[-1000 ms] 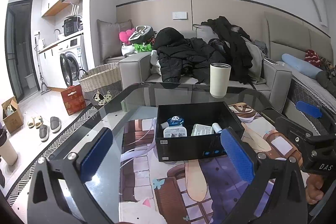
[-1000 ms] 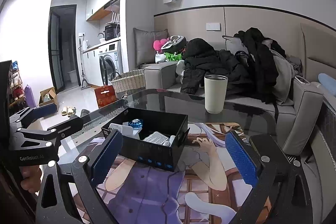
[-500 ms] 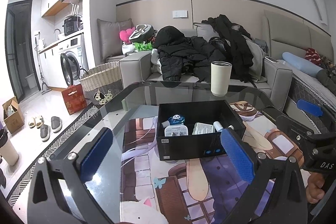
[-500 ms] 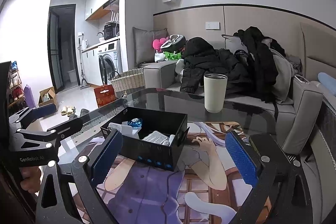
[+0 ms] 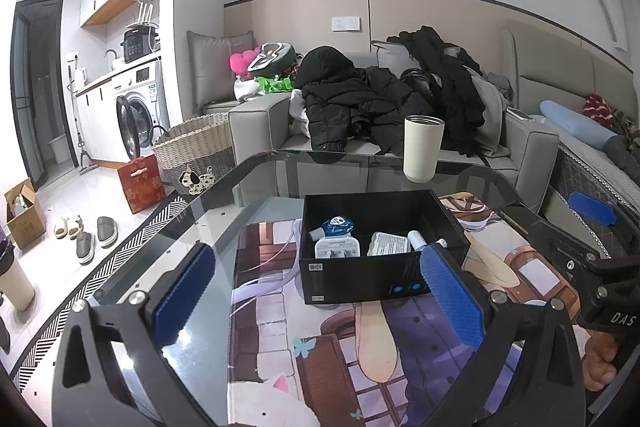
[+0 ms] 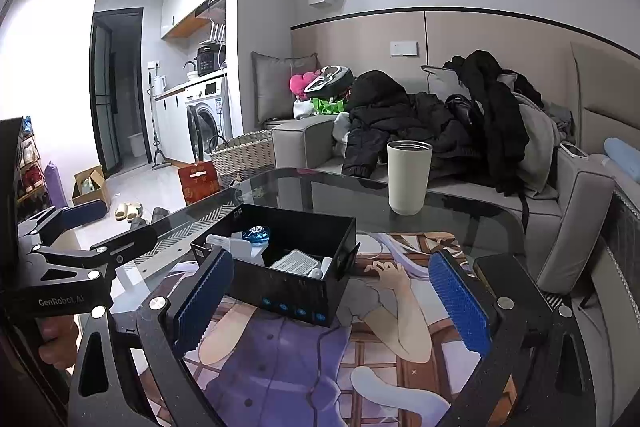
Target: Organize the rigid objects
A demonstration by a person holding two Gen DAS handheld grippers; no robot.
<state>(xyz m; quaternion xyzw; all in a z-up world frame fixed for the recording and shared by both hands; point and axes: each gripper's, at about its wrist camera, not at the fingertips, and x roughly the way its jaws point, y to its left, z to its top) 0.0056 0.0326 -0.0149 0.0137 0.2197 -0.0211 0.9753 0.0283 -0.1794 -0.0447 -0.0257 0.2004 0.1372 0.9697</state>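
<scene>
While box point(image 5: 380, 251) fills both views, only left shows a hand point(image 5: 598, 359)

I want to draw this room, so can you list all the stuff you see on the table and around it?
black box: one, black, on the picture mat, open top
small things in the box: several, white and blue
cup: one, cream, far side of the glass table
picture mat: one, purple and brown, on the table
sofa: one, grey, piled with dark coats
basket: one, woven beige, on the floor
washing machine: one, white, left
left gripper: jaws open, blue pads
right gripper: jaws open, blue pads
</scene>
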